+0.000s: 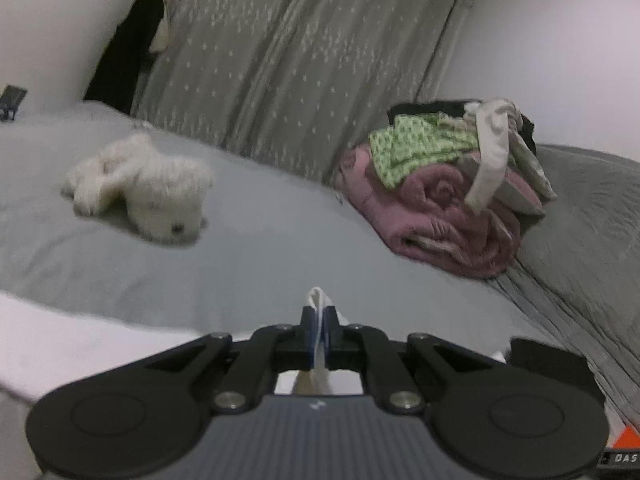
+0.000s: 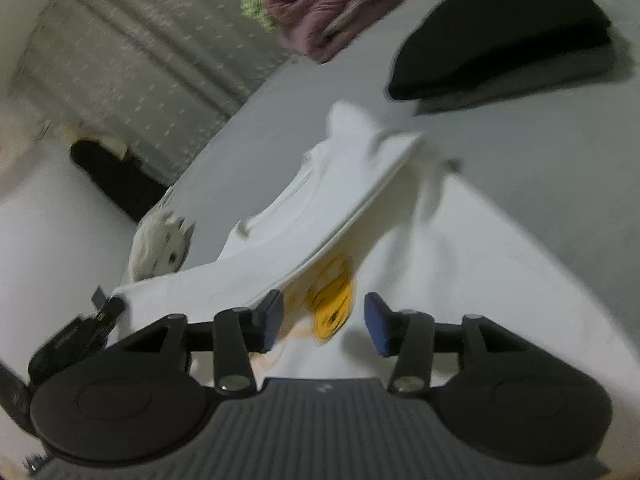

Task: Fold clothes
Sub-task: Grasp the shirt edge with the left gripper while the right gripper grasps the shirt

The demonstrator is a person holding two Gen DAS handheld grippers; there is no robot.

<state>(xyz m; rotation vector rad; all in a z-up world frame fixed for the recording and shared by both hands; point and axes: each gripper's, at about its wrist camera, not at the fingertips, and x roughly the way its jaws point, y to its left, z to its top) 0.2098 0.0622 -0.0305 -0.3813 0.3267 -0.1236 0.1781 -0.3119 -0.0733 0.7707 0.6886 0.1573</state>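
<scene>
Pinched between the blue pads of the left claw [image 1: 319, 330] is a fold of the white shirt [image 2: 400, 248], lifted off the grey bed [image 1: 248, 240]. By the right wrist view, the right claw [image 2: 324, 320] stands apart with nothing gripped, the shirt's raised edge running diagonally up and away just ahead of it (the yellow print [image 2: 332, 304] sits between its pads). Open bed lies beyond; the plush toy [image 1: 144, 188], pink bundle [image 1: 440, 216] and black garment [image 2: 504, 36] sit well apart.
</scene>
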